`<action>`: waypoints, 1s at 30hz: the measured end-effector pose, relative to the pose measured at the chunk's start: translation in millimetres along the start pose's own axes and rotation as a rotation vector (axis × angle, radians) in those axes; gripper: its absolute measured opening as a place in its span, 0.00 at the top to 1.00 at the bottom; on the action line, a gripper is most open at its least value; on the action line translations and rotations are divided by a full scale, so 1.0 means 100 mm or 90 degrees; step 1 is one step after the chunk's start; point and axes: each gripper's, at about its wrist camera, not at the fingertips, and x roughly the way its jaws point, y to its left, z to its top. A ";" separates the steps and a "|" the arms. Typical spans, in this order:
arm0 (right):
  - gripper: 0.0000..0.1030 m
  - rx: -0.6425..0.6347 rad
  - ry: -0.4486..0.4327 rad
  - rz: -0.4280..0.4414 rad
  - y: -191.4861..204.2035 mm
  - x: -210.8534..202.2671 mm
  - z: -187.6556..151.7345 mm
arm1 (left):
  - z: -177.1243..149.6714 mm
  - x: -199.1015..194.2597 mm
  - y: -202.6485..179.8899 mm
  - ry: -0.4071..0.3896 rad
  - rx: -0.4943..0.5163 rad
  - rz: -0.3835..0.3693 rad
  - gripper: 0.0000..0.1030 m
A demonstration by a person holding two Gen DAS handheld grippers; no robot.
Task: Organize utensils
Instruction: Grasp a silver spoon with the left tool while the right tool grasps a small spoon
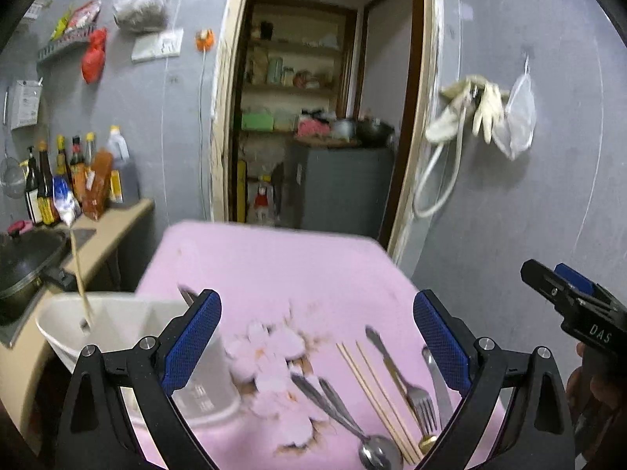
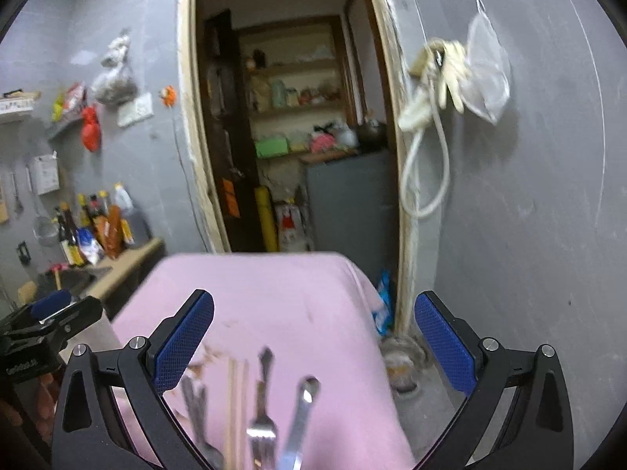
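Utensils lie on a pink cloth-covered table: two spoons, a pair of chopsticks, a fork and a knife. A white utensil holder at the table's left holds one chopstick and a metal handle. My left gripper is open and empty above the table. My right gripper is open and empty above the blurred fork, knife, chopsticks and spoons. It also shows at the right edge of the left wrist view.
A counter at left carries sauce bottles and a black pan. An open doorway lies behind the table. Gloves and a hose hang on the grey wall at right. The left gripper shows in the right wrist view.
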 end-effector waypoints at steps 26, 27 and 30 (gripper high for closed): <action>0.54 -0.018 0.288 0.058 -0.05 1.06 -0.74 | -0.85 1.10 0.15 0.327 -0.166 0.054 0.59; 0.54 -0.019 0.290 0.055 -0.03 1.08 -0.75 | -0.83 1.12 0.16 0.330 -0.160 0.056 0.62; 0.54 -0.036 0.294 0.040 0.03 1.13 -0.75 | -0.81 1.14 0.17 0.339 -0.151 0.063 0.66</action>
